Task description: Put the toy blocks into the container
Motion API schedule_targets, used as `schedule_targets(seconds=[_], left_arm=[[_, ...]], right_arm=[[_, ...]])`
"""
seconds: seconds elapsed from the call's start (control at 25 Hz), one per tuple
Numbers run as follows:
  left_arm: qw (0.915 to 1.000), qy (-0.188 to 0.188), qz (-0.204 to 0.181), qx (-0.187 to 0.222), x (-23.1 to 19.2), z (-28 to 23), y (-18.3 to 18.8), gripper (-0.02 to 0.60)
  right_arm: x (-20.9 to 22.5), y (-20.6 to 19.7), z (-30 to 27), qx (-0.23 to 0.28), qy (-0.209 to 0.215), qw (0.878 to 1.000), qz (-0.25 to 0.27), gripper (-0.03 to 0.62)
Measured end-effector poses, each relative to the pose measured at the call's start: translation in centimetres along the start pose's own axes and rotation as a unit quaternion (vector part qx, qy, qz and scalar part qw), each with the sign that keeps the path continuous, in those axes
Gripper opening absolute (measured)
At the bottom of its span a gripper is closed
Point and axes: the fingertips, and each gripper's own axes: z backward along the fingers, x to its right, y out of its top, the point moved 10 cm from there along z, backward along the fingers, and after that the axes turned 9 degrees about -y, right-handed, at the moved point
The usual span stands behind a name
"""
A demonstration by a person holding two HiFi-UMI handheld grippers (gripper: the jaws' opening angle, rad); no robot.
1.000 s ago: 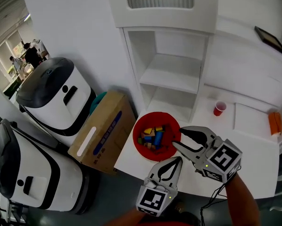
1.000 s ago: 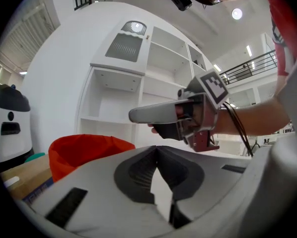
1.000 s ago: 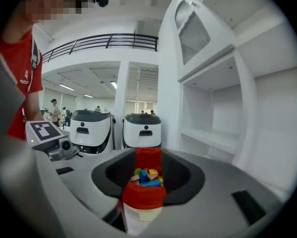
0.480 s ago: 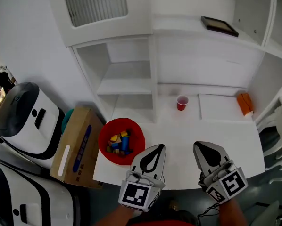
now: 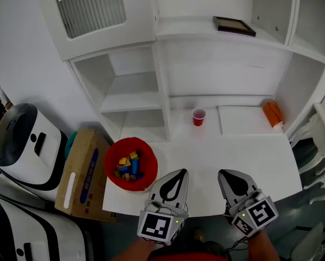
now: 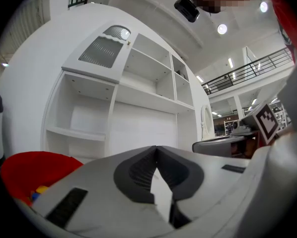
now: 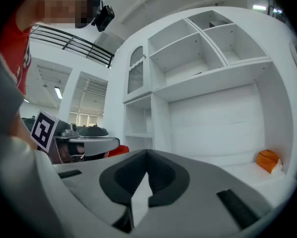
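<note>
Because the toy blocks [image 5: 127, 166] I see already lie in the red container [image 5: 131, 141] on the bench [image 5: 249, 162] corner, my left tool [image 5: 178, 173] and right tool [image 5: 226, 174] hold nothing — both are pinched shut.

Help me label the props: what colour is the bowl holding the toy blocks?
Red. The bowl shows best in the head view.

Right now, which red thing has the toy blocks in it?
The big red bowl on the left: the coloured toy blocks lie inside it. The small red cup stands farther back, apart from them.
</note>
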Motion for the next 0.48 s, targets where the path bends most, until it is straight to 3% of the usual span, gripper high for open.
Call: schedule_targets(seconds=[0.48], left_arm=[[1.0000, 0.002, 0.003, -0.006, 0.16, 0.31, 0.15, 0.025]], right_arm=[[-0.44, 0.23, -0.36, 0.001, 0.011, 1.000, 0.004, 0.005]])
